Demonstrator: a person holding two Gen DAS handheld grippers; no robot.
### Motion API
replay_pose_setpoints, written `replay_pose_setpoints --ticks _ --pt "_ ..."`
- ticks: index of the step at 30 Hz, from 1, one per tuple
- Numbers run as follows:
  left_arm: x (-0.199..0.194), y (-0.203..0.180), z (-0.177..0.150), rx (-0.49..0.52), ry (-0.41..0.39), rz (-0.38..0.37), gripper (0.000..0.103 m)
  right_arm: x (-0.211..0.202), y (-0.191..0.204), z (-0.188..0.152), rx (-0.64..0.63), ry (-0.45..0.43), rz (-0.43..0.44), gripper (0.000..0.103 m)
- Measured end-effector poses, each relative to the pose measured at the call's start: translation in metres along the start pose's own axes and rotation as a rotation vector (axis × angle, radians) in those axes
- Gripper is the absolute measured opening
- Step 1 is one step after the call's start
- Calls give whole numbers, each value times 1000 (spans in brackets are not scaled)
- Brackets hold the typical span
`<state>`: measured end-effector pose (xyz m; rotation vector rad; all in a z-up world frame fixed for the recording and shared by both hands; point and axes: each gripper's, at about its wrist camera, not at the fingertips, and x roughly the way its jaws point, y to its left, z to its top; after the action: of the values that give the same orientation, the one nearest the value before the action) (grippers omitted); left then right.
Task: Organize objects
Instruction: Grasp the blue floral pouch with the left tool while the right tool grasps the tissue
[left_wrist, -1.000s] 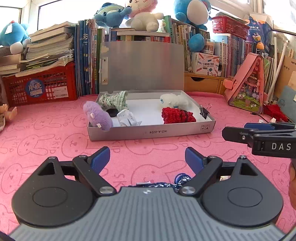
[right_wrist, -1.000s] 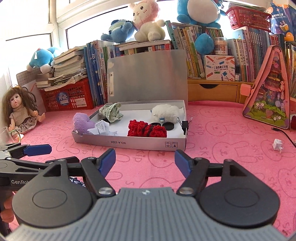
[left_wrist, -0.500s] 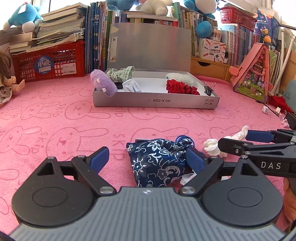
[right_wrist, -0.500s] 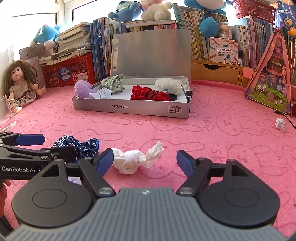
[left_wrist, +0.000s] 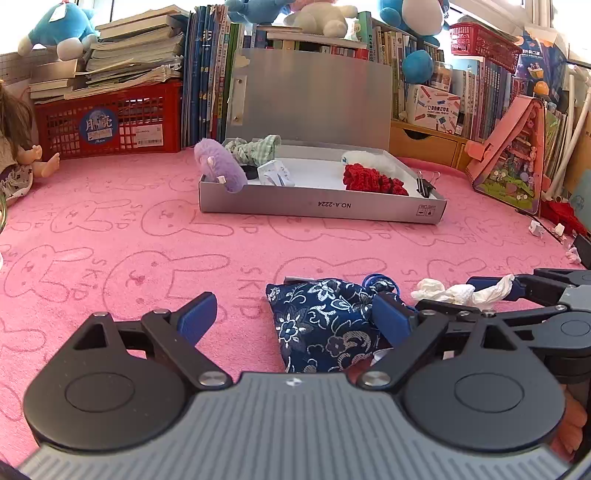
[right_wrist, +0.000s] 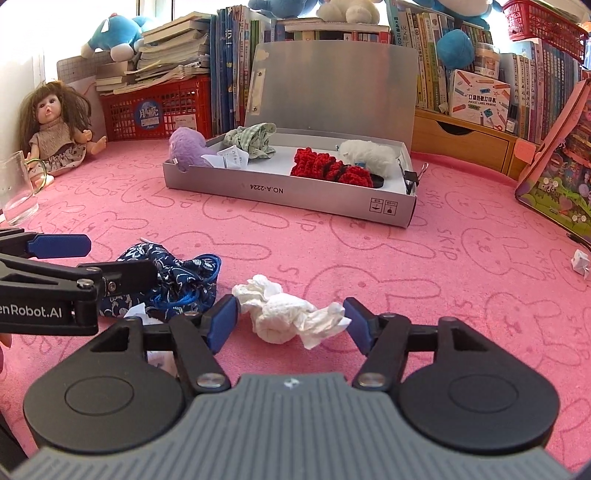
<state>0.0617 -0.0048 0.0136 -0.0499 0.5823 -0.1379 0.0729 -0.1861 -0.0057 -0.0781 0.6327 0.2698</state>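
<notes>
1. Where the pink rabbit-print cloth (right_wrist: 461, 280) lies bare in the near field, the right gripper (right_wrist: 288, 323) rests low with its blue pads wide apart, one on each side of the crumpled white tissue (right_wrist: 288, 314); neither pad clearly presses it.
2. Left gripper (left_wrist: 293, 314): jaws wide, nothing clamped; the navy floral pouch (left_wrist: 325, 325) lies between them, nearer the right pad.
3. Pouch and tissue lie just beside each other, pouch to the left.
4. Grey box (right_wrist: 295, 194), far centre, lid upright; it contains a purple plush (right_wrist: 186, 146), green checked cloth (right_wrist: 253, 138), red knit (right_wrist: 328, 170) and white fluffy piece (right_wrist: 369, 153).
5. Doll (right_wrist: 55, 125), far left, seated beside a glass (right_wrist: 16, 188).
</notes>
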Motion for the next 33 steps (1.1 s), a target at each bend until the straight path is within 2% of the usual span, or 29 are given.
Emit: replay_pose_setpoints --ticks 1,2,3,6,12,16,25,27,31,33 --pt "0 0 0 -2 0 0 94 -1 -1 -1 6 2 4 64" --pt "0 0 0 -3 0 1 94 -2 -1 -1 12 4 9 54" --pt "-1 -1 0 -5 1 0 94 -3 -2 -2 17 5 11 48" --pt "-4 -3 0 -12 0 -16 94 -6 -6 -3 33 4 12 44" --pt "-1 -18 -1 18 11 -55 94 -12 -9 -4 50 -6 -13 42" --pt "10 -24 -2 24 34 -43 94 -15 -7 -5 34 -15 -48 42" --pt "24 -24 0 10 76 -18 93 -13 -6 -5 34 -6 -66 41" --pt "23 -23 1 7 80 -22 90 -13 -5 -4 38 -4 -65 40" --pt "20 -26 2 25 75 -35 75 -12 -2 -3 30 -5 -61 39" --pt "19 -26 2 28 71 -27 71 -12 1 -2 26 -7 -58 39"
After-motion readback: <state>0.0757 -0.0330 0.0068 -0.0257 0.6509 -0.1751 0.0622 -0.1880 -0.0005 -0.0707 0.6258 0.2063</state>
